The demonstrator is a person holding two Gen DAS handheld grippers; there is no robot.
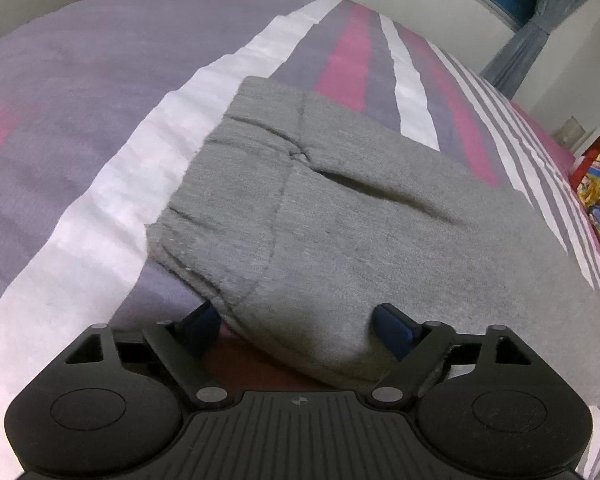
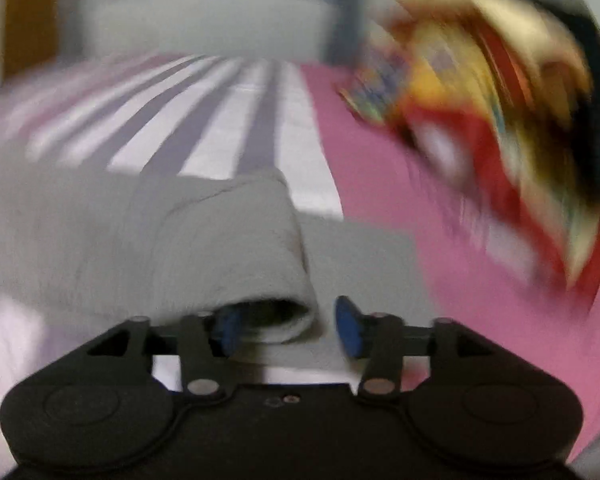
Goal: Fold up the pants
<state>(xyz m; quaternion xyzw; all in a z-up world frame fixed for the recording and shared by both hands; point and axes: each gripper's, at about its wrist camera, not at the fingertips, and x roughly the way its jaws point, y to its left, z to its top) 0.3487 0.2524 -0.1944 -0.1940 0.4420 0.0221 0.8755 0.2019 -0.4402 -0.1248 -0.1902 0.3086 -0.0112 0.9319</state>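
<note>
The grey pants [image 1: 332,208] lie partly folded on the striped bed cover [image 1: 100,120], the waist end by the left hand-held gripper [image 1: 300,324], whose jaws stand spread with cloth between them but not pinched. To fold well, each gripper should bite both layers at an edge and carry them over evenly, I judge. Only the blurred right view shows the rolled leg end [image 2: 260,264] at the right hand-held gripper [image 2: 288,328], jaws apart, and a colourful bag [image 2: 480,120]; the left shows the pocket slit.
</note>
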